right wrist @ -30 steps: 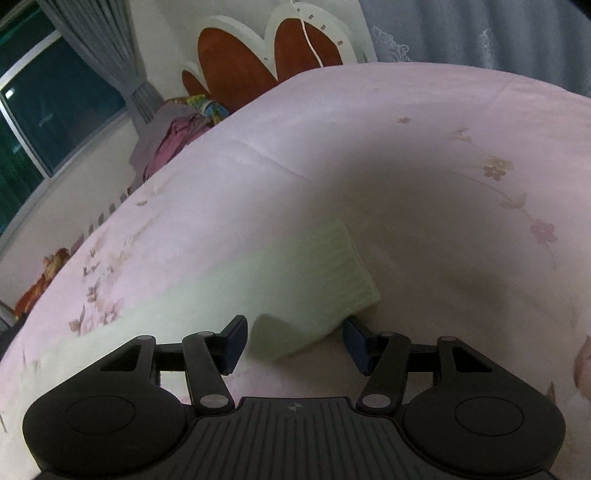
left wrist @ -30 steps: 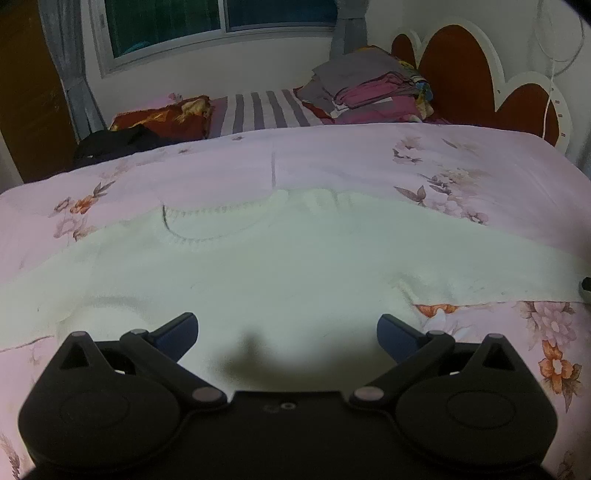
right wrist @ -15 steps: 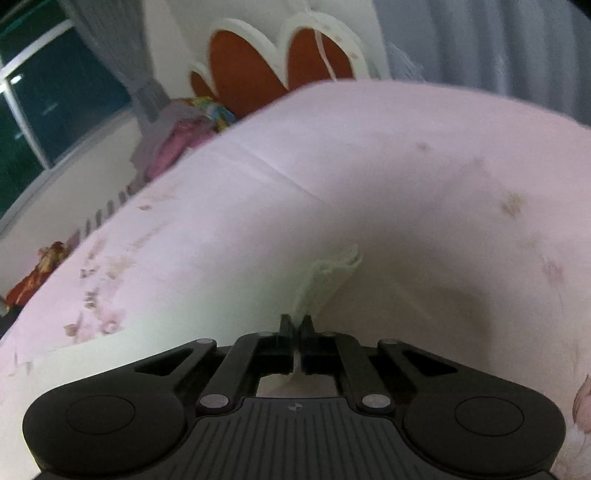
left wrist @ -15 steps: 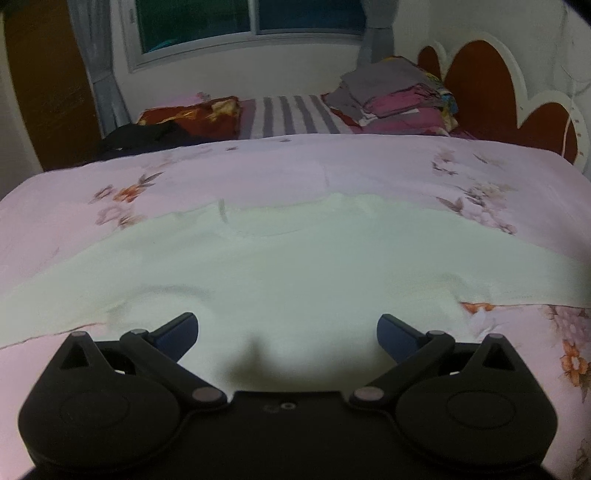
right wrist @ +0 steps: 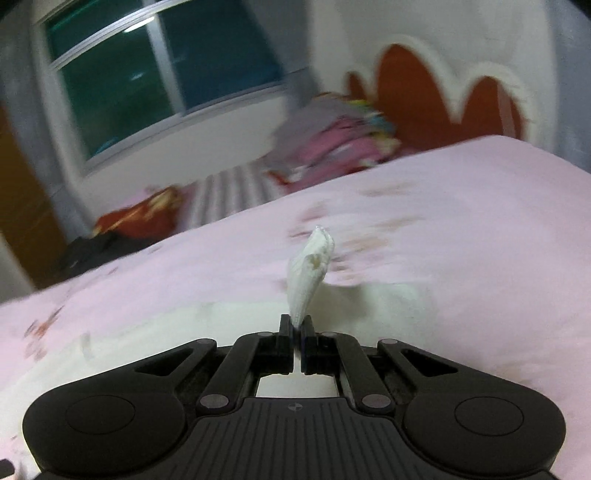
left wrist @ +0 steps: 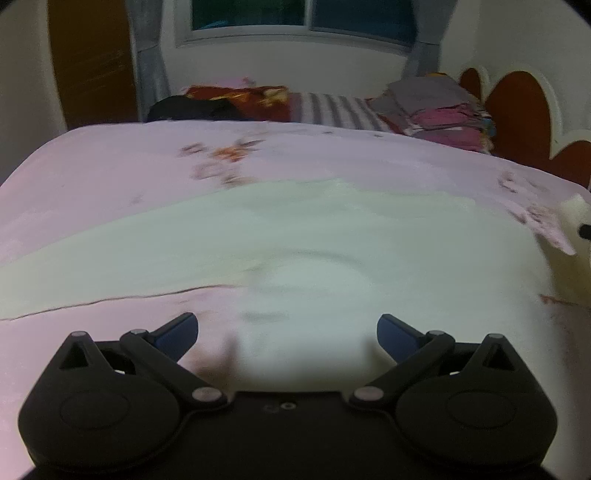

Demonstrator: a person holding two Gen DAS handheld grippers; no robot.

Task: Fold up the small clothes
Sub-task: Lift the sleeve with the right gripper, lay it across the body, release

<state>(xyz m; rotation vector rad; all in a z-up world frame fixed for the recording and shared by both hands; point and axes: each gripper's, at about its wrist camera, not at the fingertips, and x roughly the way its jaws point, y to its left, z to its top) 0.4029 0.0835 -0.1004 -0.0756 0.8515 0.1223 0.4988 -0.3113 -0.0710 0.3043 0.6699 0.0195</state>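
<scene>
A white knitted sweater (left wrist: 332, 251) lies spread flat on the pink floral bedsheet (left wrist: 110, 173). My left gripper (left wrist: 287, 332) is open and empty, low over the sweater's lower body. My right gripper (right wrist: 295, 332) is shut on the sweater's sleeve cuff (right wrist: 308, 273), which sticks up between its fingers, lifted off the bed. The lifted sleeve also shows at the right edge of the left wrist view (left wrist: 570, 236). The rest of the sweater (right wrist: 177, 332) lies below the right gripper.
A stack of folded clothes (left wrist: 439, 107) sits at the head of the bed beside the red and white headboard (left wrist: 524, 110). A striped pillow (left wrist: 332, 107), a red cloth (left wrist: 236, 96) and a dark garment (left wrist: 184, 109) lie along the far edge under the window (left wrist: 295, 18).
My right gripper shut on the sleeve cuff and lifted it, swinging left over the sweater. My left gripper moved left along the sweater's lower edge and stays open.
</scene>
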